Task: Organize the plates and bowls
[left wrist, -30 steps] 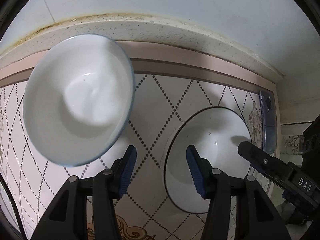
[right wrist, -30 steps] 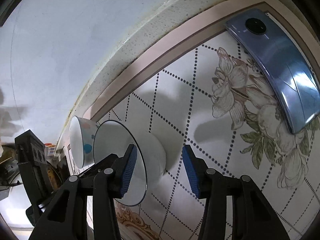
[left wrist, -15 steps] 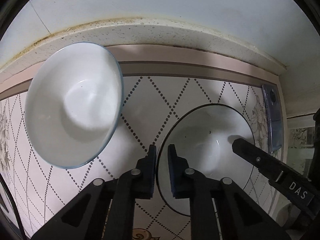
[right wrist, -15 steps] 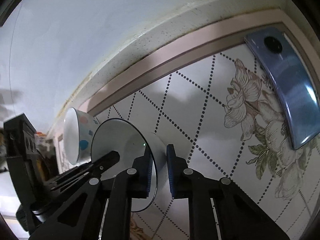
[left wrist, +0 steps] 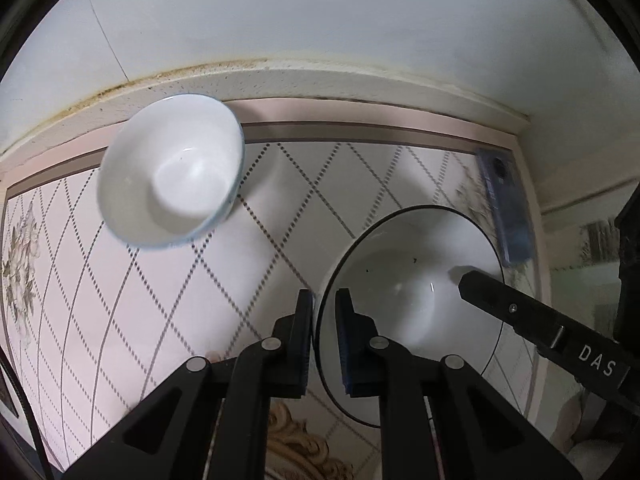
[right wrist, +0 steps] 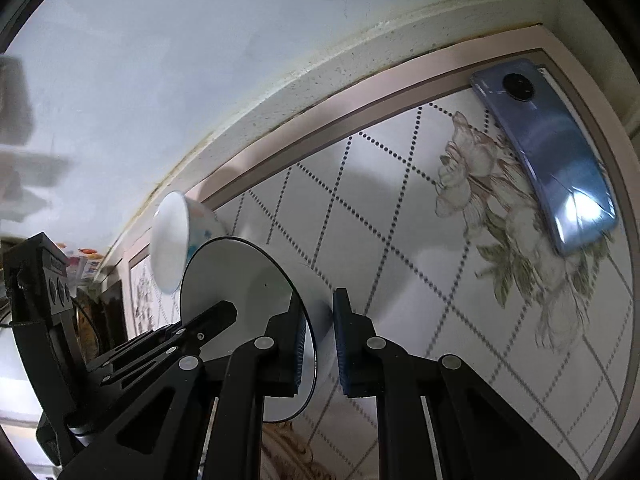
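Note:
A white bowl with a thin black rim (left wrist: 412, 300) hangs above the patterned tabletop, held from both sides. My left gripper (left wrist: 323, 320) is shut on its left rim. My right gripper (right wrist: 318, 328) is shut on the opposite rim, one pad inside the bowl (right wrist: 240, 280) and one outside. The right gripper's inner finger (left wrist: 500, 300) reaches into the bowl in the left wrist view. A second white bowl with a blue rim (left wrist: 172, 172) stands on the table at the back left; its outside shows coloured dots (right wrist: 172, 244).
A blue phone (right wrist: 548, 152) lies face down at the table's right edge, also seen in the left wrist view (left wrist: 506, 208). A pale wall with a speckled ledge (left wrist: 320, 88) runs along the back. Patterned tabletop (left wrist: 280, 208) lies between the bowls.
Both grippers went from open around the black-rimmed bowl's rim to shut on it. They then rose with the bowl, so the table and the other bowl look farther away.

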Demonstrator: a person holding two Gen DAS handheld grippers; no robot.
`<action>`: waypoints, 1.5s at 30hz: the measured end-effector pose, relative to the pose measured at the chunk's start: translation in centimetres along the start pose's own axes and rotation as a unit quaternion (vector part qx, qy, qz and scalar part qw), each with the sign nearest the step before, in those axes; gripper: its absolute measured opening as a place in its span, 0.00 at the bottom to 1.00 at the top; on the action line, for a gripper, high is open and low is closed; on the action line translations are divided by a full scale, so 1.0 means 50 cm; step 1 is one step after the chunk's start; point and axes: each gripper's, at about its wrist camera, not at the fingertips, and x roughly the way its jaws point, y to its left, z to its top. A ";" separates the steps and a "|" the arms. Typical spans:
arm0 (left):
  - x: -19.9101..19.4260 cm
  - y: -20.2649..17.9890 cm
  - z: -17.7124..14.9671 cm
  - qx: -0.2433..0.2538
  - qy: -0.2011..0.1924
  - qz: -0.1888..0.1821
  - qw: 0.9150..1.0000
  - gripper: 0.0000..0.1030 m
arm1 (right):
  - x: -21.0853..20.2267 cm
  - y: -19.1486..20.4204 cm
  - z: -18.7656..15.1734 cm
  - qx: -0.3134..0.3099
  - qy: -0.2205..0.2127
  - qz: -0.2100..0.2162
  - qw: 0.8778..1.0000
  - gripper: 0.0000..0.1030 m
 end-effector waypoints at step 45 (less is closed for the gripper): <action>0.005 -0.154 -0.296 0.112 0.088 0.008 0.990 0.09 | -0.139 -0.168 -0.362 0.067 0.059 -0.022 0.996 0.15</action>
